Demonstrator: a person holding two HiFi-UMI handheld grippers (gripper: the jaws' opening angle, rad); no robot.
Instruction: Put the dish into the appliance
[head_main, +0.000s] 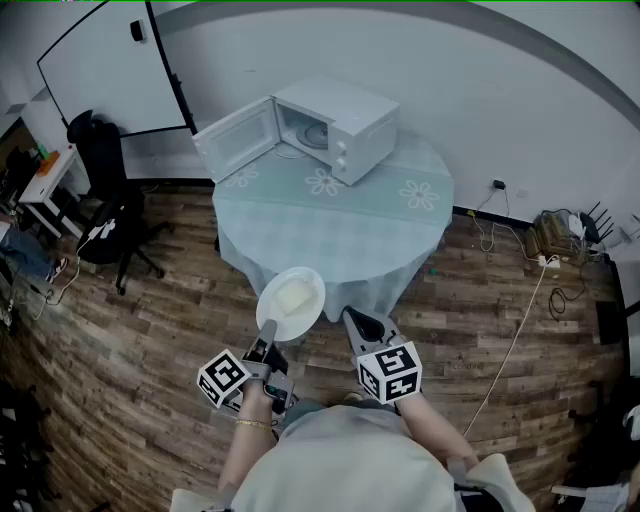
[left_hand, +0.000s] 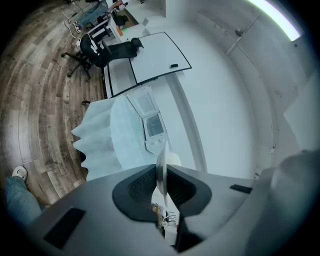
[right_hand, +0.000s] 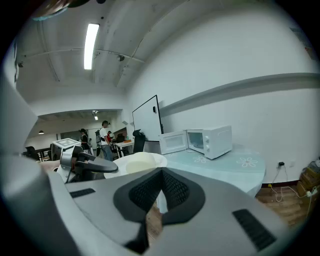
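– White dish (head_main: 291, 303), where is it?
– Mid-frame, below the table (head_main: 330, 220), rim pinched in the left gripper's (head_main: 266, 335) jaws.
– Right gripper (head_main: 355, 318)?
– Jaws clenched, empty. Microwave (head_main: 345, 125) at top centre, door open.

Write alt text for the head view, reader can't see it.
Seen from above, the left gripper grips the rim of a round white plate of pale food in front of a round table draped in pale green cloth. A white microwave oven stands on it, door open; the right gripper is shut, empty.
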